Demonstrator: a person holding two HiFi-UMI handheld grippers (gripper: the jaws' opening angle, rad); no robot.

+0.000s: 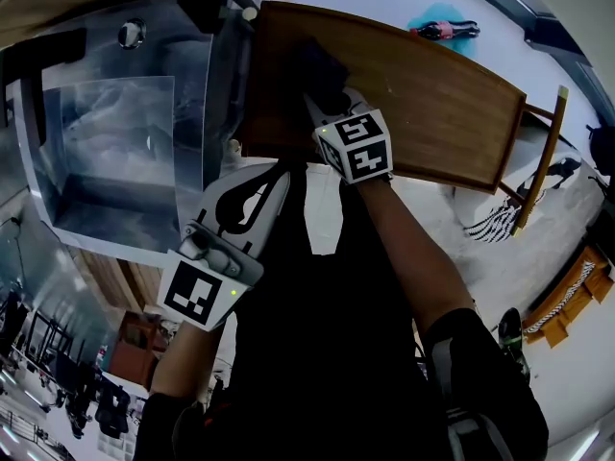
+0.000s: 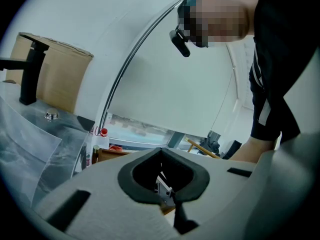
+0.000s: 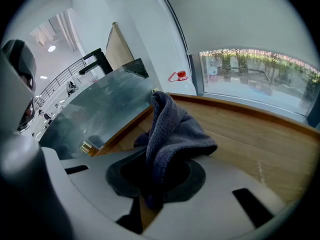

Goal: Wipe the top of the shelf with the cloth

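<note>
Right gripper (image 3: 154, 200) pinches a grey cloth (image 3: 172, 129), which bunches forward onto the wooden shelf (image 1: 432, 94) at its left end, just beside the sink (image 1: 96, 190). In the head view the shelf's long axis runs from upper centre toward the frame's right edge, so the bare stretch lies right of the jaws. Left gripper (image 2: 173, 206), jaws closed on nothing, hangs off the shelf at lower left, leaving the right hand nearer. Only the right gripper view shows the fold apparently resting on the wood; only the head view shows the shelf's full length
</note>
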